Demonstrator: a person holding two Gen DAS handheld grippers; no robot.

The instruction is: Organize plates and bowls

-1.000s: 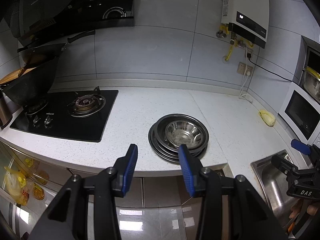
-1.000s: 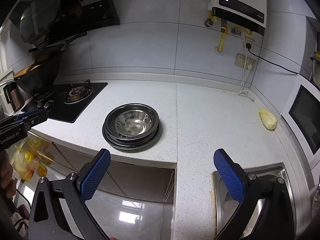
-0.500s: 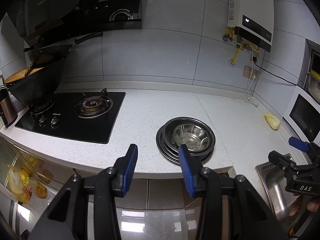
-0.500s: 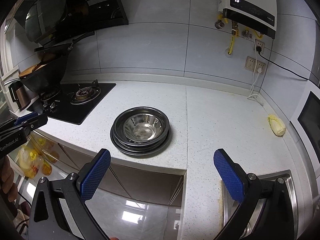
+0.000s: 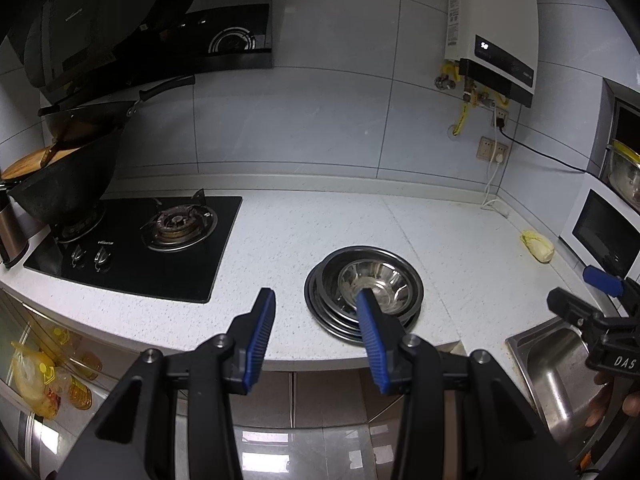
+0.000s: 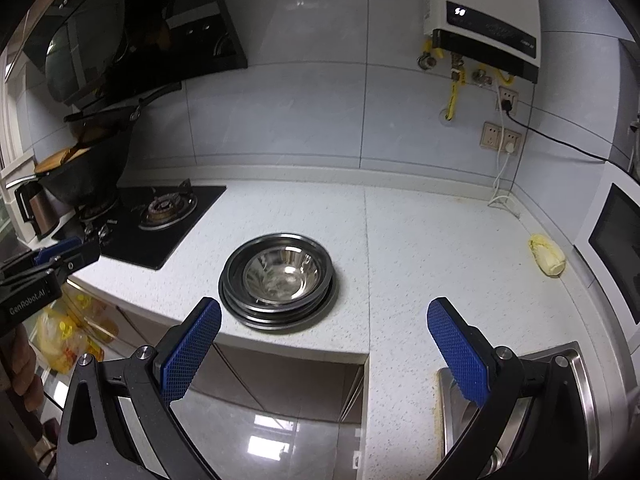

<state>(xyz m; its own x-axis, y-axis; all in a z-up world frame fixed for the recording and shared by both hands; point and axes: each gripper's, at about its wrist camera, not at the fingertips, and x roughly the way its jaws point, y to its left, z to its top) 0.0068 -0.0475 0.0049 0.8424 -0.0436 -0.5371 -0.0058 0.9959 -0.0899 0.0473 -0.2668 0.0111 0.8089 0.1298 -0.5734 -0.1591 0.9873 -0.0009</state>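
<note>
Ahead of both spread, empty fingers, the bowl [image 6: 282,274] already sat nested in the stacked plates [image 6: 276,316], so little seemed left.

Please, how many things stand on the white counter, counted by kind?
Stack of steel plates with bowl on top: 1
Yellowish vegetable: 1
Gas hob: 1
Total: 3
The number of plates in the stack cannot be told.

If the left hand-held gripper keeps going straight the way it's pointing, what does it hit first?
Probably the stack of steel dishes on the counter: the left hand-held gripper points just left of it, open. Depth is unclear.
</note>
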